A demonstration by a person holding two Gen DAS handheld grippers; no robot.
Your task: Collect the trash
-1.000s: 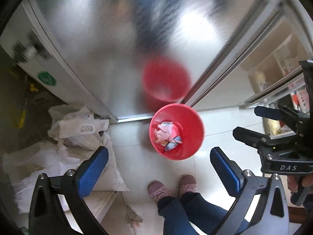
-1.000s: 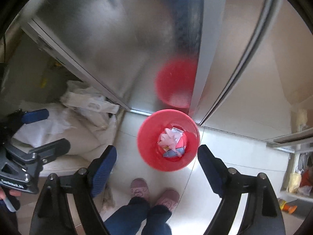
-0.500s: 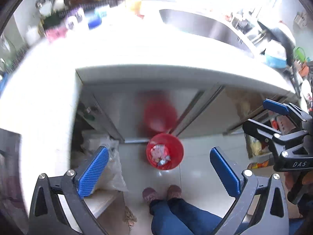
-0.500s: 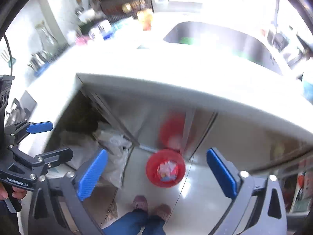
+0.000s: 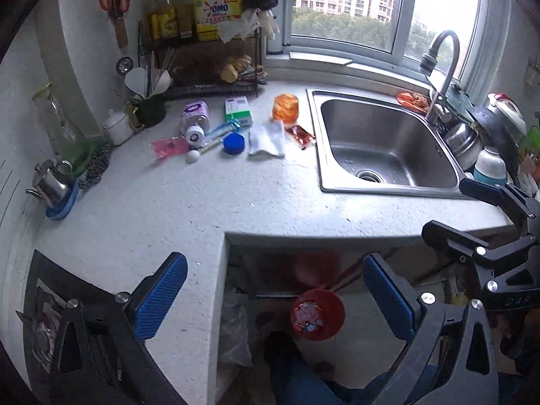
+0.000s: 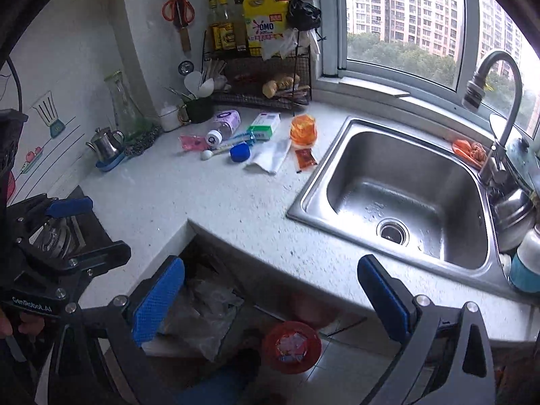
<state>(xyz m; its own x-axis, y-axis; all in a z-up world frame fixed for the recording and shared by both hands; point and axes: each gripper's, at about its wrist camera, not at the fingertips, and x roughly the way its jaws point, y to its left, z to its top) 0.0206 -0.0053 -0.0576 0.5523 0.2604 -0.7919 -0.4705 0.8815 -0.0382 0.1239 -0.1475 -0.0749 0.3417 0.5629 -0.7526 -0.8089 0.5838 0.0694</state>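
1. The trash lay scattered on the pale desk [image 6: 209, 202] between the wire rack [image 6: 263, 77] and the sink [image 6: 398, 199]. A clear bottle [image 6: 222, 126] with a purple label lay on its side, its long axis running from the rack toward the desk's front edge, cap end nearest the front.
2. Just beside it lay a green-and-white box [image 6: 265, 125], flat, long axis parallel to the bottle's. A white wrapper [image 6: 270, 157] lay flat, pointing roughly the same way.
3. A red sauce sachet [image 6: 304, 159] lay near the sink's rim, its long axis toward the desk front. An orange cup [image 6: 303, 130] sat behind it. A blue cap [image 6: 240, 152], a pink wrapper [image 6: 192, 141] and a small white ball [image 6: 206, 155] lay nearby.
4. A red bin [image 6: 292, 347] stood on the floor below the desk, mouth up, with wrappers inside; its near side was partly cut off by the person's dark legs, and its contents were too blurred to name.
5. The right claw [image 6: 270, 297] stood spread wide with nothing between its blue pads; its jaws had just been opening.
6. The left claw [image 5: 273, 297] was likewise spread and empty.
7. Something orange-red lay behind the sink by the tap [image 6: 496, 101], possibly a cloth.
8. No clutter lay on the open desk in front of the trash.
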